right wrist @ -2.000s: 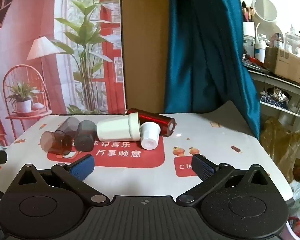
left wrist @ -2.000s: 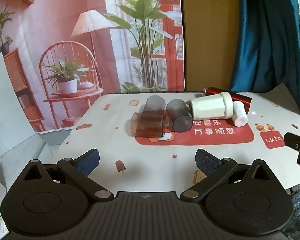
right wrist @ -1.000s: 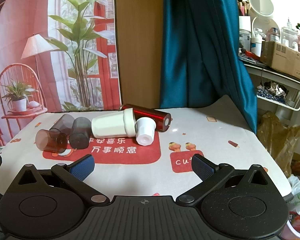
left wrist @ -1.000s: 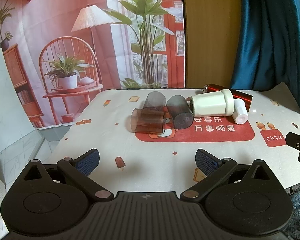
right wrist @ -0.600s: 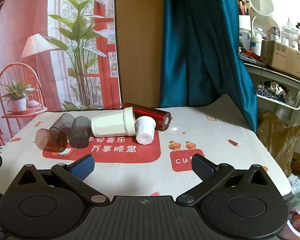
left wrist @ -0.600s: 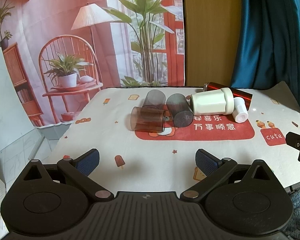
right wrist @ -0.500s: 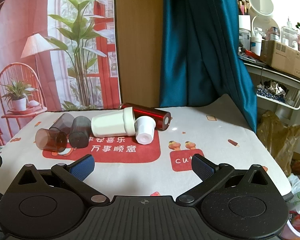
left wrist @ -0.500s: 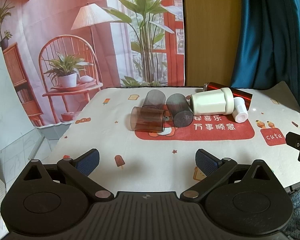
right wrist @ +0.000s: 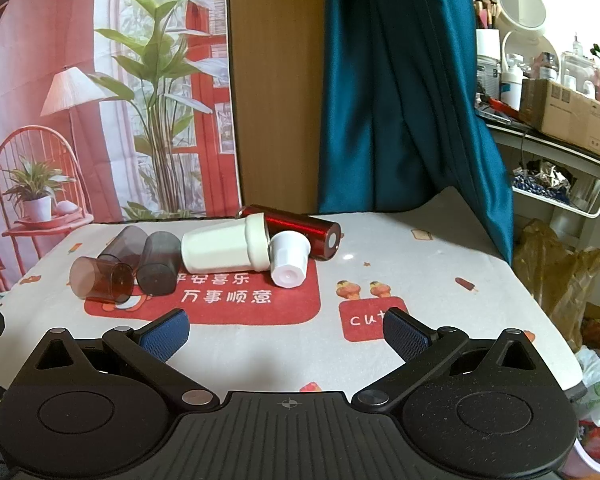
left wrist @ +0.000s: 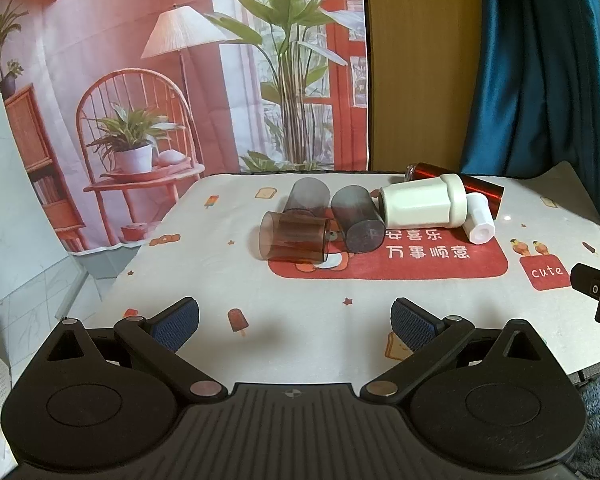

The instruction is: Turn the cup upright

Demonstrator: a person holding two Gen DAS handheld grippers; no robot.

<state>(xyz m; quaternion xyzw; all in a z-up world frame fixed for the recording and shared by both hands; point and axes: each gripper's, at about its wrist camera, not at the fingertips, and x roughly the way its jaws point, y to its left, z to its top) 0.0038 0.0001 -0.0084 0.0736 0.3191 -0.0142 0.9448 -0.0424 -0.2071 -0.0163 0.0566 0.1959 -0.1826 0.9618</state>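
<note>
Several cups lie on their sides in a cluster on the table: a brown see-through cup [left wrist: 294, 238] [right wrist: 102, 279], two grey see-through cups [left wrist: 358, 218] [right wrist: 159, 263], a large white cup [left wrist: 422, 206] [right wrist: 226, 249], a small white cup [left wrist: 478, 224] [right wrist: 289, 259] and a red metal cup [left wrist: 476, 188] [right wrist: 300, 230]. My left gripper [left wrist: 295, 322] is open and empty, over the near table edge, well short of the brown cup. My right gripper [right wrist: 286, 335] is open and empty, short of the white cups. Part of the right gripper shows at the right edge of the left wrist view [left wrist: 598, 290].
The tablecloth [left wrist: 220, 272] has a red printed panel under the cups. A printed backdrop [left wrist: 160, 80] and a blue curtain [right wrist: 400, 100] hang behind the table. A cluttered shelf [right wrist: 552, 120] and bags [right wrist: 560, 276] stand to the right.
Both grippers have drifted slightly; the cups now sit a little lower and nearer in both views. The cups have not moved on the table. Both grippers stay open.
</note>
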